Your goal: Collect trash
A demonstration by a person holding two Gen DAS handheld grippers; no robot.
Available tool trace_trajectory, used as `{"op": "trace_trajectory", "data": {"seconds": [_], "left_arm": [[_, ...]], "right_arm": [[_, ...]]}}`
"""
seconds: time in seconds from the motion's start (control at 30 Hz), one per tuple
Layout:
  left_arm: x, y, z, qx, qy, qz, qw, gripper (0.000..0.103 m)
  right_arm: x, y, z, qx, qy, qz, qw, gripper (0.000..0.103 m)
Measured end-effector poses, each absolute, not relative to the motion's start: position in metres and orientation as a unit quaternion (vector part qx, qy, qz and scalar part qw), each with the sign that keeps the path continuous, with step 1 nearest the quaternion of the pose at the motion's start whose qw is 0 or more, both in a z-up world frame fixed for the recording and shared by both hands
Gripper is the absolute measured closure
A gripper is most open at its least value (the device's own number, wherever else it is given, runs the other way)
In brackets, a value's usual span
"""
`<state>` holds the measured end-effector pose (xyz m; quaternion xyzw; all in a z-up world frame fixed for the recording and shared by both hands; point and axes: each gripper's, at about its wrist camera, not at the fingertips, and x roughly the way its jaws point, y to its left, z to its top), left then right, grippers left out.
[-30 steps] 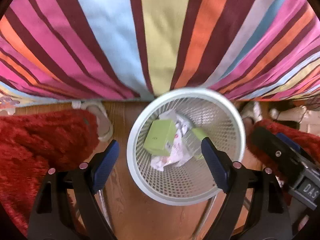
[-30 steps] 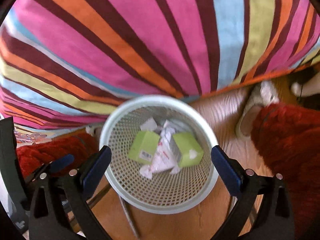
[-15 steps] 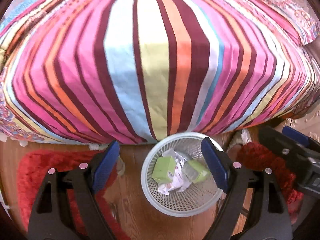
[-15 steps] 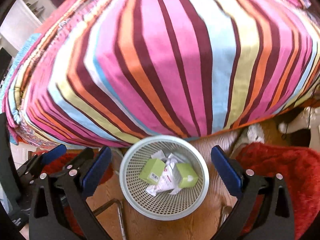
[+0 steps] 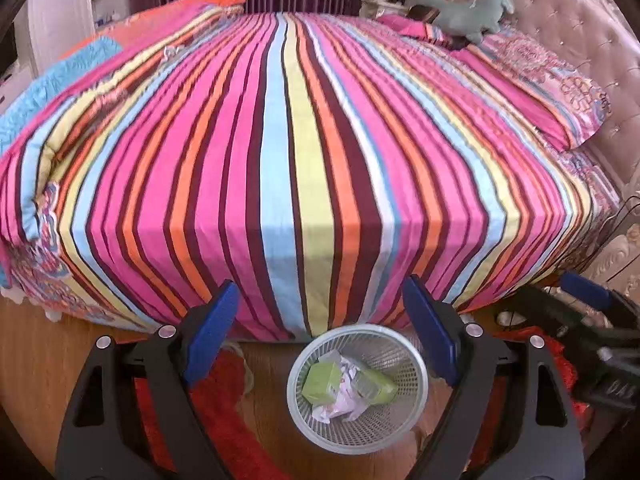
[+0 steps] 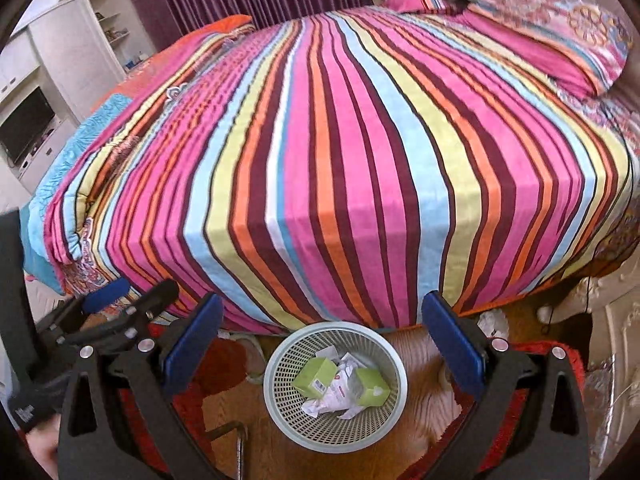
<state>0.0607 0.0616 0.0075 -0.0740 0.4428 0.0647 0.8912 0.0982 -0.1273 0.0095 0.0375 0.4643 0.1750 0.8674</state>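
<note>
A white mesh waste basket stands on the wooden floor at the foot of the striped bed; it also shows in the right wrist view. Inside lie two green cartons and crumpled white paper. My left gripper is open and empty, high above the basket. My right gripper is open and empty too, also well above the basket.
A bed with a striped cover fills both views. Red rugs lie on either side of the basket. A grey plush toy and pillows sit at the bed's head. White cabinets with a TV stand at the left.
Both grippers have risen and pulled back from the basket, so it looks much smaller and the whole bed has come into view. Both stay open and empty.
</note>
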Motion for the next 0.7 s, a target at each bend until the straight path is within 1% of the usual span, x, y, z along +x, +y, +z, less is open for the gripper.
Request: {"op": "trace_trajectory", "data": {"seconds": [0.2,0.7], "left_arm": [[0.054,0.051,0.033,-0.066,0.426,0.055,0.901,0.021],[0.044,0.038,0.051,-0.035,0.41,0.061,0.909,0.021]], "right_arm": [[0.087,-0.128,0.031,0.025,0.447,0.169,0.878,0.008],[0.078,-0.136,0.049,0.034,0.423,0.163,0.891,0.008]]}}
